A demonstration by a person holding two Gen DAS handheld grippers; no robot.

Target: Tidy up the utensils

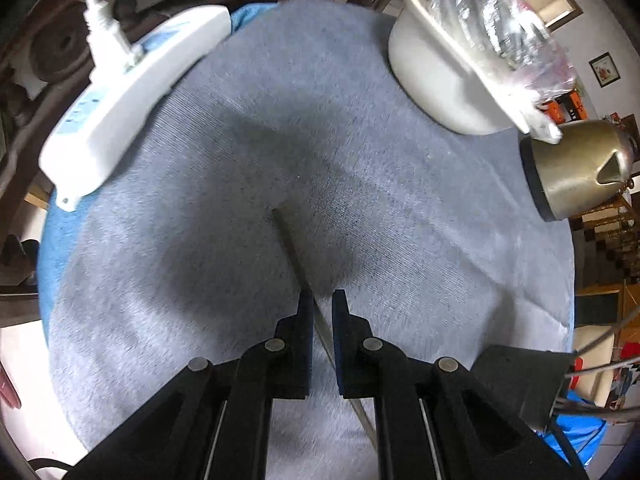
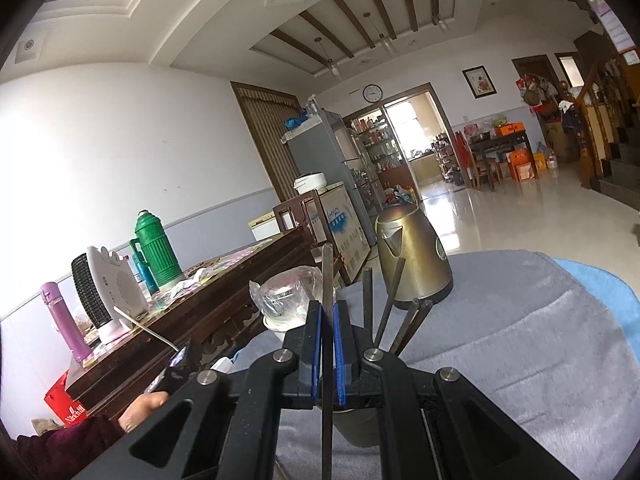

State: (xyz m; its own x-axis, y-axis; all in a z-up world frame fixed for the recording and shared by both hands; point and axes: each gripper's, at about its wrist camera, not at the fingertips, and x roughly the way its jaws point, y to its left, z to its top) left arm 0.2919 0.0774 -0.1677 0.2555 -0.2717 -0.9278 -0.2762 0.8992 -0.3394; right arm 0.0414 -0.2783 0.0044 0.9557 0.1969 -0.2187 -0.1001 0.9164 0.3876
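In the left wrist view my left gripper (image 1: pixel 322 298) hovers over the grey cloth (image 1: pixel 360 160), its jaws narrowly apart around a thin metal chopstick (image 1: pixel 289 242) that runs between the pads; whether they grip it is unclear. In the right wrist view my right gripper (image 2: pixel 328 308) is shut on an upright dark chopstick (image 2: pixel 327 276). Several more chopsticks (image 2: pixel 390 304) stand in a metal holder cup (image 2: pixel 356 424) just below and right of the fingers.
A white power strip (image 1: pixel 120 92) lies far left on the cloth. A white pot with a plastic bag (image 1: pixel 460 60) and a brass kettle (image 1: pixel 576 168) stand at the far right. The kettle also shows in the right wrist view (image 2: pixel 412 256), near a bagged glass (image 2: pixel 288 296).
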